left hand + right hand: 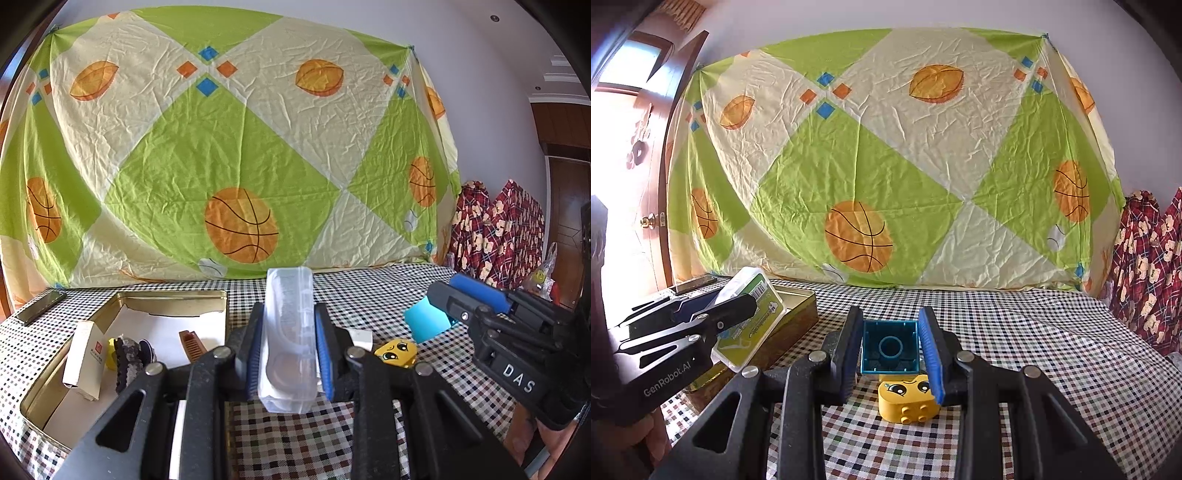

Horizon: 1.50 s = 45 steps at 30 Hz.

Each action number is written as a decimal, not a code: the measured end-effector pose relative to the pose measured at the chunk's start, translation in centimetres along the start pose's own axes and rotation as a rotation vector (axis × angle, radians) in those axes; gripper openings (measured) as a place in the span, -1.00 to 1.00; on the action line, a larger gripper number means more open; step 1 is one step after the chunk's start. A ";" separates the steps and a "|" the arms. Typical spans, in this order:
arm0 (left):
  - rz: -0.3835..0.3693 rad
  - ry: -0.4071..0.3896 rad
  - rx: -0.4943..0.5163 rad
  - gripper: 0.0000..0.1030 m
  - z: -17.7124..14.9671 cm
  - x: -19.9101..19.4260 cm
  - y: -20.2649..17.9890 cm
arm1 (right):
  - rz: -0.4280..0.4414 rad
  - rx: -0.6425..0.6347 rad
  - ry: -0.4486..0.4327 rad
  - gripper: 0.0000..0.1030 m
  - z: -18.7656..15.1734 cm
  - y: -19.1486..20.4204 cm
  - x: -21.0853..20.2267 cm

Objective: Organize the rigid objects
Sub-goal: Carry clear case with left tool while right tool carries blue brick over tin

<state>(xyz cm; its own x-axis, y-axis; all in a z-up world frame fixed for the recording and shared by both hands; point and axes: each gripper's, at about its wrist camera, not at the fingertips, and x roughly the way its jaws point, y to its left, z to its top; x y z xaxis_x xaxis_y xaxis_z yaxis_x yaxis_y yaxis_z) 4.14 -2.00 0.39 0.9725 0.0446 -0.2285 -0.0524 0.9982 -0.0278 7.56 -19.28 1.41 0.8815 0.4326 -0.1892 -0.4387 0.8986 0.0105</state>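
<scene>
My left gripper is shut on a clear plastic box and holds it above the checked tablecloth, just right of a gold tin. The same box with its green label shows in the right wrist view, in the left gripper. My right gripper is shut on a blue toy brick, hollow side toward the camera. It shows in the left wrist view at the right. A yellow face brick lies on the cloth under the blue brick, also seen in the left wrist view.
The tin holds a white carton, a brown comb, a dark rough lump and a yellow item. A phone lies at the table's far left. A sports-print sheet hangs behind. Red patterned bags stand at the right.
</scene>
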 end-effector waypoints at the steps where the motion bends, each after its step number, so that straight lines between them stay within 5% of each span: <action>1: 0.002 -0.001 -0.002 -0.53 0.0 -0.1 0.1 | 0.003 -0.001 -0.002 -0.35 0.0 0.1 0.0; 45: 0.074 -0.027 -0.082 -0.53 -0.2 -3.2 6.4 | 0.144 -0.093 -0.013 -0.34 0.3 8.7 1.2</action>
<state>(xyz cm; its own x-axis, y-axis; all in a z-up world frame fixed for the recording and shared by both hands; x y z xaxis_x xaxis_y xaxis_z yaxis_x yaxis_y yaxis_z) 0.70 4.19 0.78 0.9711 0.1200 -0.2063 -0.1413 0.9857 -0.0918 4.86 -10.95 1.58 0.8105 0.5577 -0.1792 -0.5742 0.8169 -0.0545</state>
